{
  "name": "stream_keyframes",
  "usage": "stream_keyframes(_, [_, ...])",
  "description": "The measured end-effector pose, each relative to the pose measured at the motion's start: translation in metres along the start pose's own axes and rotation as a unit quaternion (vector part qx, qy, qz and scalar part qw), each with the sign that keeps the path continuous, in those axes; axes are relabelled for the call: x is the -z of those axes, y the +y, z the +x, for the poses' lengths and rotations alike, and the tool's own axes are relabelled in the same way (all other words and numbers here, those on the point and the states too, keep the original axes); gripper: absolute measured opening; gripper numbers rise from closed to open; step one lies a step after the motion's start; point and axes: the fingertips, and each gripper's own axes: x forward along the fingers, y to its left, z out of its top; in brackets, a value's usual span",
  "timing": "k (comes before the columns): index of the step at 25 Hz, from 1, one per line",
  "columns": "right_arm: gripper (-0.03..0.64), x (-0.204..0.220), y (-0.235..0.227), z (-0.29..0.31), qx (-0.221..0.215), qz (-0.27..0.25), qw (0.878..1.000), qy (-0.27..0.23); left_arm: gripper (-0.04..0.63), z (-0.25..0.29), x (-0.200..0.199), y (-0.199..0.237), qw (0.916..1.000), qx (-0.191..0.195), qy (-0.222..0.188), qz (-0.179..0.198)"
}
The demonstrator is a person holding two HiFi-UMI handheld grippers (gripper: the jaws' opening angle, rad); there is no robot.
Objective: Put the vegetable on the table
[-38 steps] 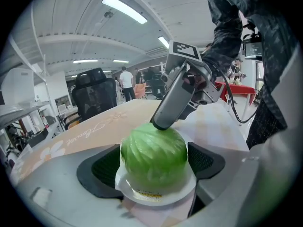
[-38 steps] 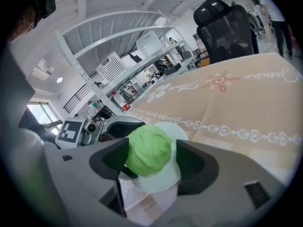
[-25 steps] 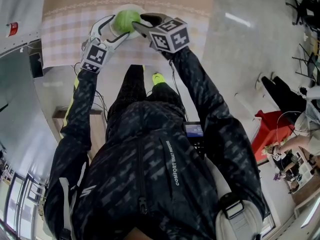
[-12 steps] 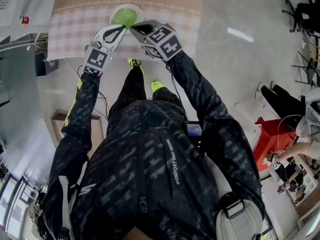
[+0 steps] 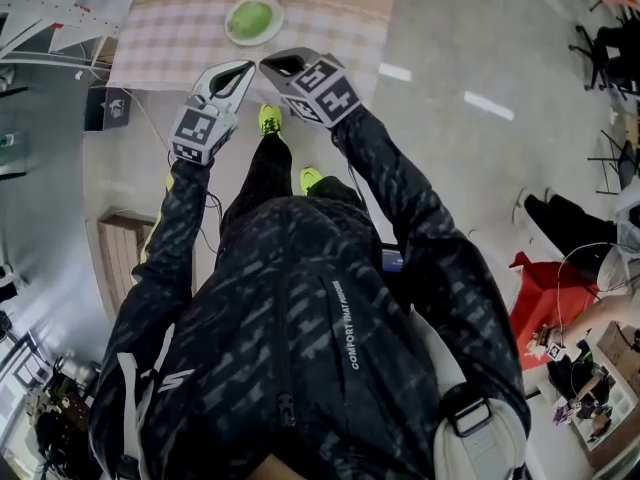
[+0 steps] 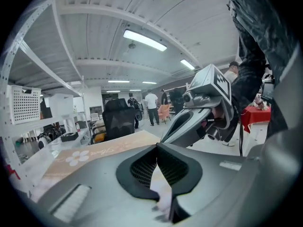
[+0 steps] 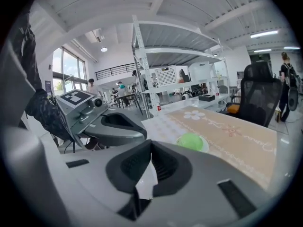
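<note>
Left tongs (image 5: pixel 240 71) pressed together, empty, just off the surface's (image 5: pixel 170 38) near edge. The green vegetable (image 5: pixel 251 16) sits on a pale plate (image 5: pixel 232 32) there. Right tongs (image 5: pixel 272 66) likewise closed, empty. Jacket (image 5: pixel 300 318) print reads "COMFORT THAT" — the rest is unclear.

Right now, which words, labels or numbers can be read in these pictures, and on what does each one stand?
"COMFORT THAT PERFORMS": the person's jacket, last word unsure.
Cursive print on the tablecloth: too blurred to read.
Square markers on the left gripper and right gripper: patterns, no letters.
</note>
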Motion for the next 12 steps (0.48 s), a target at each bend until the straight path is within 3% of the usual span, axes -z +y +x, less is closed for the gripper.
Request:
stream_keyframes(5, [-0.005, 0.005, 0.032, -0.030, -0.009, -0.014, 1.000, -0.010, -0.001, -0.024, -0.014, -0.035, 0.9997, -0.021, -0.010, -0.010])
stream_keyframes(12, [-0.005, 0.019, 0.059, -0.035, -0.023, -0.001, 1.000, -0.007, 0.000, -0.046, -0.008, -0.056, 0.9991, -0.021, -0.007, -0.037])
